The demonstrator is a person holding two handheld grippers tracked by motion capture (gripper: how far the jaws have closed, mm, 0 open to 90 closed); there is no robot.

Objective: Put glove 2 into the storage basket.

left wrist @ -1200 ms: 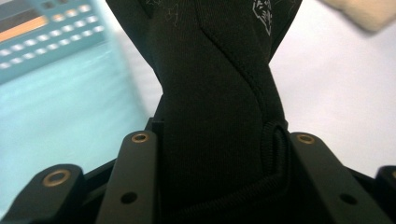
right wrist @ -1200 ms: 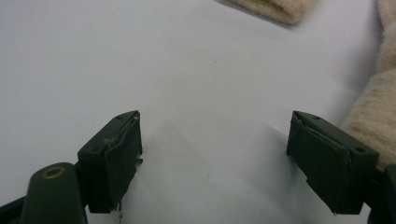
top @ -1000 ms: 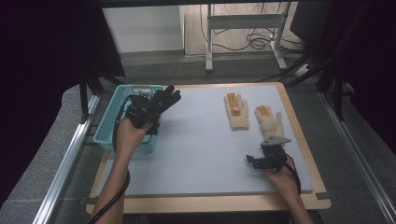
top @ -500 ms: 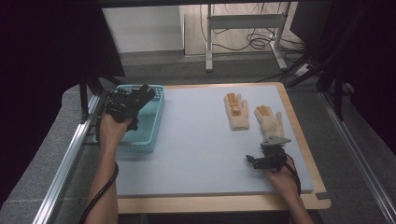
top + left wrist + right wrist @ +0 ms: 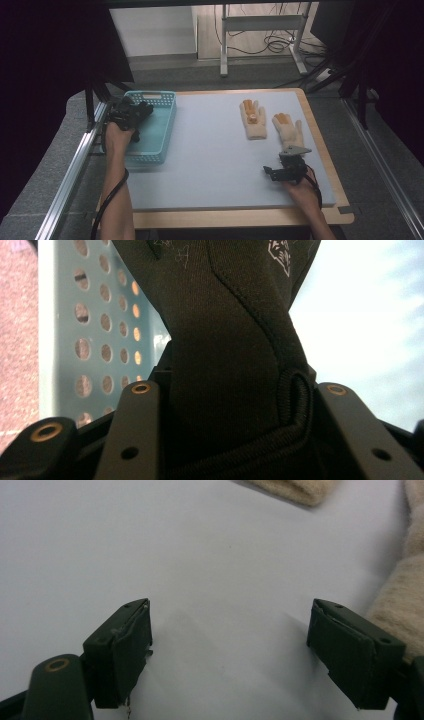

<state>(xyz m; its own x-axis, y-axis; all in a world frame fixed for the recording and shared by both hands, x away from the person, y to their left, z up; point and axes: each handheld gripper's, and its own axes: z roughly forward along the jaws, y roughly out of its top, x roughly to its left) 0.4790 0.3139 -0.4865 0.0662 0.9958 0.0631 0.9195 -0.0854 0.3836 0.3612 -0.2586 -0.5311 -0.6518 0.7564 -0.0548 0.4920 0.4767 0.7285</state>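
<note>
Two grippers on show: at the far left, the left gripper [image 5: 131,114] hangs over the teal basket [image 5: 159,131] with a black glove [image 5: 235,340] between its jaws, which have just been easing apart, fabric bunched between them. Mid-table right, two cream gloves [image 5: 253,120] lie side by side. Near right, the right gripper [image 5: 230,650] rests with jaws wide and bare, just beside a cream cuff.

The black glove [image 5: 235,340] blocks most of the left gripper view, its fingers cut off up top. The cream glove [image 5: 400,595] is cropped at the right edge in the right gripper view.
</note>
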